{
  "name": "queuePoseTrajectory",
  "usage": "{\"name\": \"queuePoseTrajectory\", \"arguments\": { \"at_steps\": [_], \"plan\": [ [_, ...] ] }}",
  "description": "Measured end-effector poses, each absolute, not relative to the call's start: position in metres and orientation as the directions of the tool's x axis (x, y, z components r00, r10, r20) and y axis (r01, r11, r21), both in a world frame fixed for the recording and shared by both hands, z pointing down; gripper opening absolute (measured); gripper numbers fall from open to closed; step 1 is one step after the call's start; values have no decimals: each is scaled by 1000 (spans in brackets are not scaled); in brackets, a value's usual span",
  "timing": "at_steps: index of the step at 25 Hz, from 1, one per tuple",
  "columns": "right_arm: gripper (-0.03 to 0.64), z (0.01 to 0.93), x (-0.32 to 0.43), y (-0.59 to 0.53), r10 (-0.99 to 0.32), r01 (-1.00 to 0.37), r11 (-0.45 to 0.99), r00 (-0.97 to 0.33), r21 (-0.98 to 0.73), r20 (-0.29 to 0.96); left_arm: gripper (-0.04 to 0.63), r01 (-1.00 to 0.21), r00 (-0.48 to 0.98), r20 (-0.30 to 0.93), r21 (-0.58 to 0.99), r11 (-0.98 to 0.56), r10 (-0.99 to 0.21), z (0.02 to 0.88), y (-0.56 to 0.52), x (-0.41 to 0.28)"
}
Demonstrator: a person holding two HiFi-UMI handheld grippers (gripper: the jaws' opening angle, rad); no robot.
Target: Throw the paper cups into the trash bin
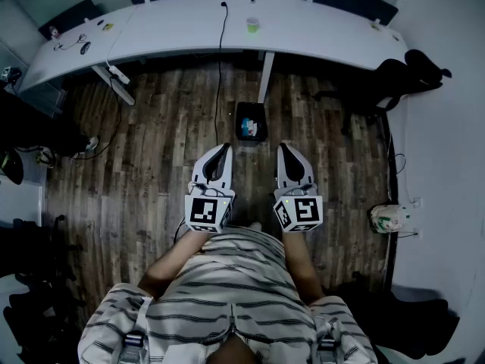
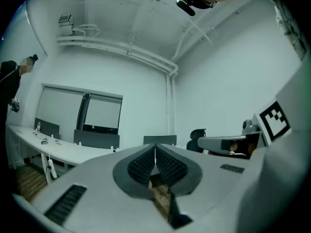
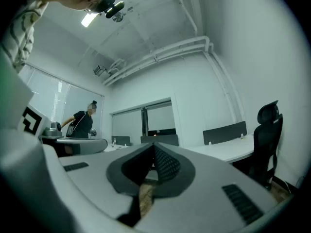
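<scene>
a wood floor [image 1: 151, 165] fills most of the head view. a long white desk [image 1: 182, 29] curves across the far side of it. nearest the camera is the person's striped shirt [image 1: 227, 279], with both arms reaching forward. a black chair [image 1: 405, 74] stands at the desk's right end.

the left gripper [image 1: 225, 150] and right gripper [image 1: 282, 150] are held level side by side over the floor, a little apart, with their marker cubes toward the person. each gripper's own view shows its jaws closed tip to tip with nothing between them.

the dark bin [image 1: 251, 121] stands on the floor just past the gripper tips and between them, beside the desk's leg. there is something pale and blue inside it. a pale bag [image 1: 388, 218] lies on the floor by the right wall.

a green cup [image 1: 253, 25] stands upright on the desk, beyond the bin and well apart from both grippers.
</scene>
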State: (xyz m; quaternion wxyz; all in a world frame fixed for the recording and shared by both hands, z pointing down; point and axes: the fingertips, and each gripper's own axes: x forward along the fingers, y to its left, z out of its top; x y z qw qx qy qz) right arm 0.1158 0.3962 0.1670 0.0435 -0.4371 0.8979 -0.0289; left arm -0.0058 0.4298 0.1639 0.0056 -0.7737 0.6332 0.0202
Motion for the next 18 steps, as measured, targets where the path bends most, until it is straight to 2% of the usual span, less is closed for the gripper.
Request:
{"name": "queuePoseTrajectory", "arguments": {
  "at_steps": [18],
  "plan": [
    [9, 169, 167, 401, -762, -759, 647, -644, -76, -68, 25, -988, 151, -15, 18, -151, -988, 177, 441, 47]
  ]
}}
